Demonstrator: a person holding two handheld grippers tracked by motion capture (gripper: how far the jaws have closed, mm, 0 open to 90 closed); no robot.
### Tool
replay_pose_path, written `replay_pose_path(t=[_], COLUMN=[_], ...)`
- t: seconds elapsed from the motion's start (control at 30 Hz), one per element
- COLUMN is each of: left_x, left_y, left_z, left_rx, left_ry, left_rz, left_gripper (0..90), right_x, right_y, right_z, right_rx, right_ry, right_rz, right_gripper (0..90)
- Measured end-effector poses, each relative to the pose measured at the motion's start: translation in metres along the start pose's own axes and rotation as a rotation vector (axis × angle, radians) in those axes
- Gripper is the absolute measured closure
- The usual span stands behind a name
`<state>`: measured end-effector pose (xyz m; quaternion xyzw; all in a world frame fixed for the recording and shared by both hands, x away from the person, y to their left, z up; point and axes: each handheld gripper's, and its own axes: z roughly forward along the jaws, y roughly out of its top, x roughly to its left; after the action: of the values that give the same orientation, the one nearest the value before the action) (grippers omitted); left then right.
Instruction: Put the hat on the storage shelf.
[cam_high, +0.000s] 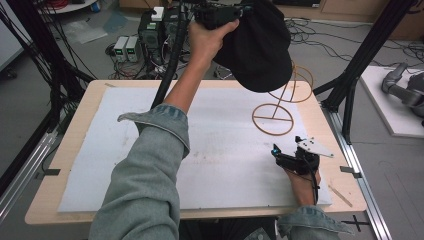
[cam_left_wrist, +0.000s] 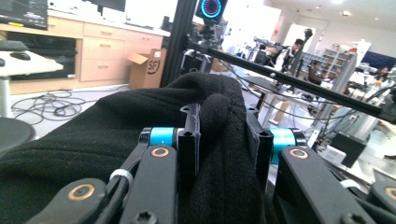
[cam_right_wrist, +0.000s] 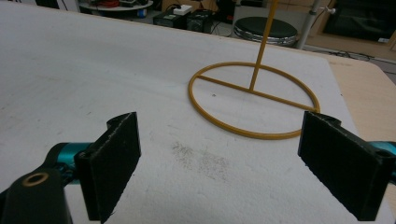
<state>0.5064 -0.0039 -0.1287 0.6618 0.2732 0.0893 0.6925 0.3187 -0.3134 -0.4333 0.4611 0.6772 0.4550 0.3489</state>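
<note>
Hat (cam_high: 257, 47) of black fabric hangs in the air in the high view, above the far edge of the tabletop (cam_high: 65, 195), clamped at its upper left by the left gripper (cam_high: 220, 15) in a raised hand. Part of the hat covers the top of a yellow wire stand (cam_high: 280, 107), whose round base sits on the white mat (cam_high: 150, 165) near the far right corner. The right gripper (cam_high: 295, 155) rests low on the mat near the right edge, close to the near right corner, just short of the stand's base ring.

In the left gripper view, the 2 black jaws stand pressed onto a thick fold of the hat (cam_left_wrist: 219, 140), which bulges up between them and spreads over the lower left of the frame.

In the right gripper view, the right gripper (cam_right_wrist: 219, 163) has its 2 jaws spread wide with nothing between them, only bare mat (cam_right_wrist: 93, 70). The stand's base ring (cam_right_wrist: 254, 100) lies on the mat just beyond the jaw tips, its upright rod rising from the crossbar.
</note>
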Motion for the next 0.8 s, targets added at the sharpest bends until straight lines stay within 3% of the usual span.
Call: replay_pose_path(t=[0.23, 0.57, 0.8], left_x=[-0.002, 0.006, 0.009], left_y=[-0.006, -0.025, -0.038], left_z=[0.019, 0.042, 0.054], left_rx=[0.004, 0.047, 0.08], left_ry=[-0.027, -0.02, -0.015], left_rz=[-0.015, -0.048, -0.05], left_gripper=[71.7, 71.5, 70.8], right_x=[0.0, -0.001, -0.001], right_y=[0.0, -0.001, -0.001], right_z=[-0.001, -0.001, -0.001], right_rx=[-0.003, -0.003, -0.003], right_ry=[-0.001, 0.0, 0.001], right_rz=[0.005, -0.005, -0.005], right_gripper=[12.8, 12.8, 12.8])
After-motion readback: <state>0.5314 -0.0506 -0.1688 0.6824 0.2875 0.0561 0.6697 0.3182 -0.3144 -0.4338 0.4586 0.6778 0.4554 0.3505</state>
